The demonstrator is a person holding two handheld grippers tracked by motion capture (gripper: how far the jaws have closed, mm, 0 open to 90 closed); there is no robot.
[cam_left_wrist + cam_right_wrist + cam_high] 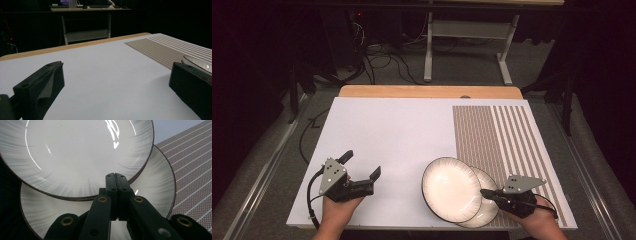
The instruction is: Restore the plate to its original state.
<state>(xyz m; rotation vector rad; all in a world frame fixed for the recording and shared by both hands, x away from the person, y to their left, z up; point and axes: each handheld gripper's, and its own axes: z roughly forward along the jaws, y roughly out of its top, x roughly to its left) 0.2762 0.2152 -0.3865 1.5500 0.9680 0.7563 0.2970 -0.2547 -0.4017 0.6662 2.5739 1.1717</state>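
White board (377, 135): right gripper (484, 191) fingers closed, tips at upper plate (449, 187) rim.

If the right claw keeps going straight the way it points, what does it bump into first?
Probably the upper plate: the shut right claw sits over the lower plate, tips at the upper plate's rim; whether they touch is unclear.

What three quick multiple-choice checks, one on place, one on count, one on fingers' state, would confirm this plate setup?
1. Where does the upper plate lie?
A. partly over the lower plate
B. beside the left gripper
C. on the floor

2. How many plates?
A. one
B. two
C. four

3. How do the right gripper fingers stand?
A. wide apart
B. shut together
C. around a cup

Answers: 1 A, its rim overlaps the lower plate; 2 B, two rims show; 3 B, right gripper view shows the fingers pressed together over the lower plate.
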